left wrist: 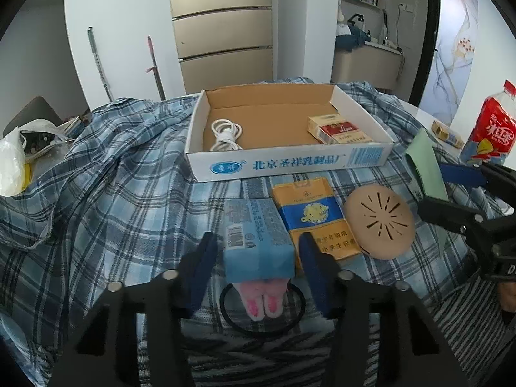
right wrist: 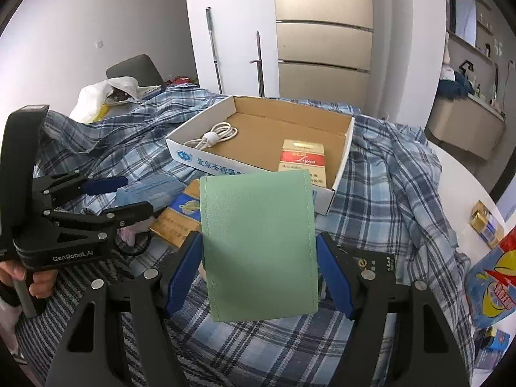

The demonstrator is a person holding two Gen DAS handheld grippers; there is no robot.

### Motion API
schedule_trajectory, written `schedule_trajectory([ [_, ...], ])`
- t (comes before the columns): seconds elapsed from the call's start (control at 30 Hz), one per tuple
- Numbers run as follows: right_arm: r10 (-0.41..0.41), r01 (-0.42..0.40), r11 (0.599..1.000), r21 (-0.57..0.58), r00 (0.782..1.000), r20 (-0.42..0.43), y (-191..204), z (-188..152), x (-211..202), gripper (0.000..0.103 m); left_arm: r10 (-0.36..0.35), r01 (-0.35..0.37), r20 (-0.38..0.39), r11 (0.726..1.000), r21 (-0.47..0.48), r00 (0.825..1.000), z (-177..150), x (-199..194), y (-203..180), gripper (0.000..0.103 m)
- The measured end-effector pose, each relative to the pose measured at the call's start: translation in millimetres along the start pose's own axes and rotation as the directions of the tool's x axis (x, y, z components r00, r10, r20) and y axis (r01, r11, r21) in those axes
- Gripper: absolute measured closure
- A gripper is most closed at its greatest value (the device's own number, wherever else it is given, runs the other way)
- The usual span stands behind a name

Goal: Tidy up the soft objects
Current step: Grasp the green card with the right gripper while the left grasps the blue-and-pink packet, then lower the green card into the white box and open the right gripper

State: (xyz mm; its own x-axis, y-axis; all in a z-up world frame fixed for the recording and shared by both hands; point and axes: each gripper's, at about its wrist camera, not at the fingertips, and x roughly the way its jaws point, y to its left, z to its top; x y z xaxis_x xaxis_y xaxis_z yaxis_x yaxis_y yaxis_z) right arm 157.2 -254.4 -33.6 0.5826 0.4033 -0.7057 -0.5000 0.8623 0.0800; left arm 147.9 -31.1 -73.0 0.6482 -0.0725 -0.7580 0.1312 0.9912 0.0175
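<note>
The green pouch (right wrist: 259, 245), a soft stitched sleeve, hangs clamped between the blue pads of the right gripper (right wrist: 259, 267), lifted above the plaid cloth (right wrist: 387, 174) and just in front of the near corner of the cardboard box (right wrist: 342, 161). The right gripper points forward and level toward the box, its jaws closed on the pouch's two side edges. From the left wrist view the same pouch (left wrist: 425, 164) shows edge-on at the right, held by the right gripper (left wrist: 451, 187) that reaches in from that side.

The left gripper (left wrist: 258, 254) is low over the cloth, aimed forward, its blue pads (left wrist: 203, 258) spread to either side of a blue tissue pack (left wrist: 258, 242) without visibly touching it. The pack lies on the cloth just beside a yellow and blue cigarette box (left wrist: 312, 213), with a round beige perforated disc (left wrist: 380, 222) further right. A pink plush piece on a black hair tie (left wrist: 262, 303) lies under the pack's near end. In the right wrist view the left gripper (right wrist: 96, 200) is seen side-on, gripped by a hand (right wrist: 32, 280) at its handle.

Inside the box rest a coiled white cable (left wrist: 225, 135) and a red and gold cigarette pack (left wrist: 338, 129).
</note>
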Motion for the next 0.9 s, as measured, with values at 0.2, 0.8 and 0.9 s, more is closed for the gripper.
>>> schedule_trajectory([
  [0.2,-0.007,0.007,1.0,0.011,1.0,-0.01,-2,-2,2,0.033,-0.001,0.001,0.023,1.0,-0.006,1.0,0,-5,1,0.062],
  [0.8,-0.062,0.063,0.998,0.03,0.998,-0.02,-4,5,-1,0.033,-0.043,0.048,0.3,0.999,-0.009,0.953,14,-75,7,0.062],
  [0.9,-0.059,0.06,0.996,0.06,0.998,-0.014,-5,17,-8,0.033,-0.058,0.062,0.35,0.998,-0.001,0.935,24,-91,4,0.062],
])
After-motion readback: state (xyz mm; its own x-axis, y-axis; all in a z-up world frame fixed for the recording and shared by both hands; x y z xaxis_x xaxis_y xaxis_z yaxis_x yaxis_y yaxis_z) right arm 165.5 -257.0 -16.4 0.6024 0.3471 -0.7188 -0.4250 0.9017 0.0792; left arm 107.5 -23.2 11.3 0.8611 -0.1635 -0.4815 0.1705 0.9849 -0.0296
